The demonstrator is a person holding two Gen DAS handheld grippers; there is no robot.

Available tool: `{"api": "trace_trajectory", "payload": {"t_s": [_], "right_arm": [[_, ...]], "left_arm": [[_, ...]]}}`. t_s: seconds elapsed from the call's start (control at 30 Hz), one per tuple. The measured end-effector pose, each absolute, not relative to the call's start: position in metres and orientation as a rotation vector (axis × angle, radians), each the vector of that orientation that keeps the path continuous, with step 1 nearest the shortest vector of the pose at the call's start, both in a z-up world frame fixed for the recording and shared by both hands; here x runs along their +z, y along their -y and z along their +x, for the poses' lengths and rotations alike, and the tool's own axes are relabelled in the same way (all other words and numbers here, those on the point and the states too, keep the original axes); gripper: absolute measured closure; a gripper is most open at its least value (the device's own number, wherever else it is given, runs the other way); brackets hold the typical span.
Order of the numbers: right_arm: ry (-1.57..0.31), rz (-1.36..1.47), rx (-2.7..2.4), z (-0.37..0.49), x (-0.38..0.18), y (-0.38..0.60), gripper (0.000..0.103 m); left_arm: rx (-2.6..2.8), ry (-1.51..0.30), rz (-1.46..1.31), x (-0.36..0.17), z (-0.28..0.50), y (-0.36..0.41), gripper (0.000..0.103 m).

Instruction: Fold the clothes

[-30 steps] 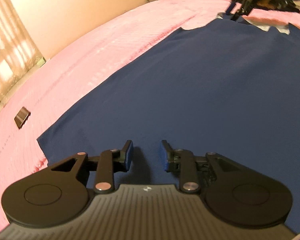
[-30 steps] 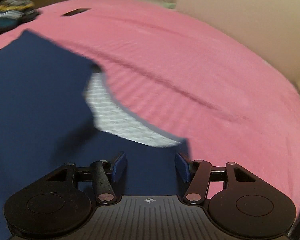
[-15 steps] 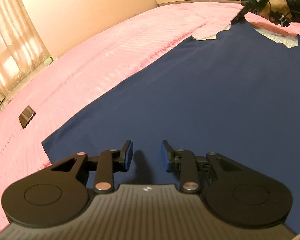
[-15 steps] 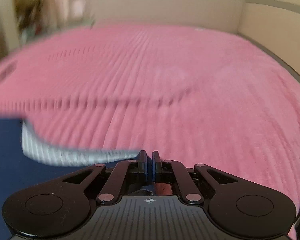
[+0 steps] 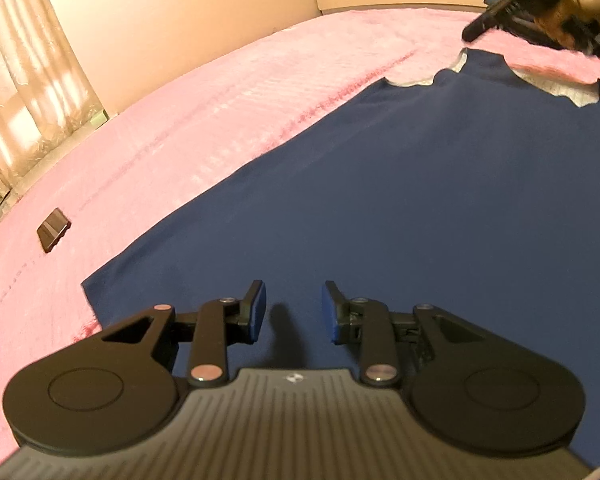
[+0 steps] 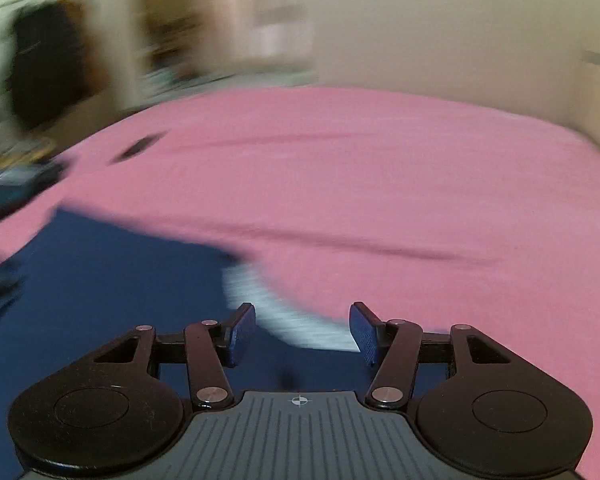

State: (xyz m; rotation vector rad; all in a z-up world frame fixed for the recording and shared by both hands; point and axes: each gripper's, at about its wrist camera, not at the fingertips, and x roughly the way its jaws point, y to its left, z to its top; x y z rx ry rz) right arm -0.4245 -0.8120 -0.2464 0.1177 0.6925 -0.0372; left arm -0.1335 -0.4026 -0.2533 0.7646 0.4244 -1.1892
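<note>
Above navy garment point(image 5: 400, 200), right tool point(image 6: 302, 334) opening, empty

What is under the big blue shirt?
The navy shirt lies flat on the pink bed cover, which shows all around it. A grey lining peeks out at its far edge. Anything else underneath is covered.

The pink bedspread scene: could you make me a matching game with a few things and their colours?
Things:
1. fuzzy bedspread
2. flat spread cloth garment
3. small flat rectangular object on the bed
4. ribbed lining at the garment's edge

Colours:
A. navy blue
B. pale grey
C. pink
D. dark, near black

Pairs: 1-C, 2-A, 3-D, 4-B
</note>
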Motion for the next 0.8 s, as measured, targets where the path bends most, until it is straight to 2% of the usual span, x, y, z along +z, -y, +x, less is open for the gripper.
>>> {"api": "trace_trajectory", "payload": {"t_s": [0.13,0.27,0.47,0.7,0.8], "right_arm": [[-0.829,0.015,0.029,-0.389,-0.280,0.784,0.047],[-0.804,0.096,-0.188,-0.391,-0.278,0.803,0.047],[-0.763,0.084,-0.185,-0.448,-0.245,0.748,0.047],[-0.848,0.046,-0.149,-0.518,-0.250,0.637,0.047],[-0.823,0.048,-0.165,-0.544,-0.243,0.602,0.046]], "left_arm": [[-1.178,-0.472,0.771,-0.260,-0.126,0.407,0.076],[-1.110,-0.513,0.771,-0.262,-0.108,0.391,0.074],[-0.993,-0.575,0.701,-0.254,-0.091,0.341,0.071],[-0.950,-0.569,0.744,-0.253,-0.125,0.274,0.071],[-0.953,-0.542,0.762,-0.246,-0.148,0.242,0.071]]}}
